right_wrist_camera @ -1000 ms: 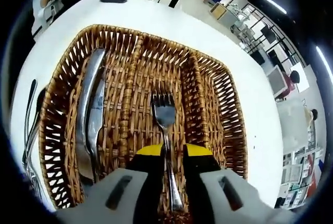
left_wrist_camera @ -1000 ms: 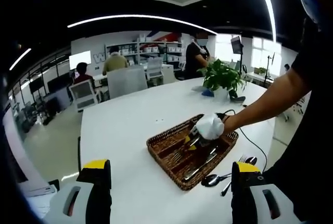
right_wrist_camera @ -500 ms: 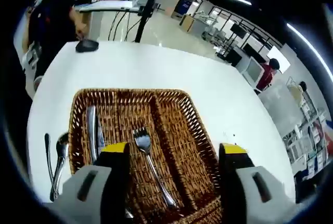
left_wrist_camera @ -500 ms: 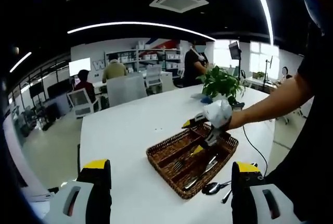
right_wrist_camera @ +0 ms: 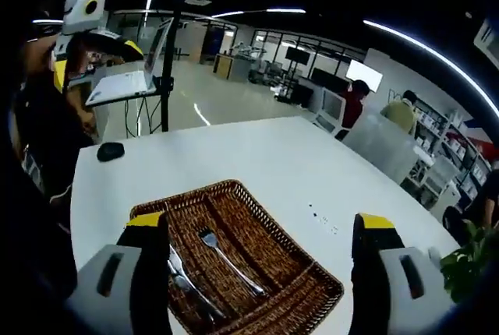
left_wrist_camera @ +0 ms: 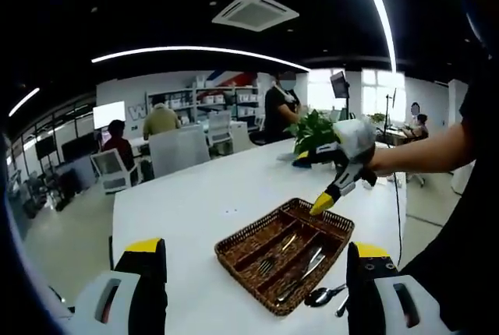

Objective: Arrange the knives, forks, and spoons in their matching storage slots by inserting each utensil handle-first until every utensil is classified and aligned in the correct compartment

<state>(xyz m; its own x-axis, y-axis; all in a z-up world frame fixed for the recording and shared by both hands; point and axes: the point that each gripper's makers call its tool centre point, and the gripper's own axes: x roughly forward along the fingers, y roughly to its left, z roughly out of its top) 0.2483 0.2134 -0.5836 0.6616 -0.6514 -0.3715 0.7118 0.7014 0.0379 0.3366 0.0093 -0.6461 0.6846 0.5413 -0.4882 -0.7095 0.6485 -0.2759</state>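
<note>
A brown wicker basket (left_wrist_camera: 257,224) with three long slots stands on the white table. One fork (left_wrist_camera: 273,255) lies in its middle slot and knives (left_wrist_camera: 309,260) lie in the slot beside it. Outside the basket a spoon (left_wrist_camera: 320,297) rests on the table. My left gripper (left_wrist_camera: 255,248) is open, low before the basket. A gloved hand holds my right gripper (left_wrist_camera: 310,185) open in the air above the basket's far side. In the right gripper view the right gripper (right_wrist_camera: 261,222) is wide open above the basket (right_wrist_camera: 288,234), the fork (right_wrist_camera: 226,255) and the knives (right_wrist_camera: 183,276).
A potted plant (left_wrist_camera: 320,128) and a black mouse (right_wrist_camera: 111,150) sit on the table beyond the basket. A laptop on a stand (right_wrist_camera: 125,86) is past the table edge. People sit at chairs and desks in the background. My left gripper (right_wrist_camera: 95,62) shows at upper left.
The right gripper has let go of the fork in the middle slot, opened wide and risen away from the basket. The left gripper stays open.
</note>
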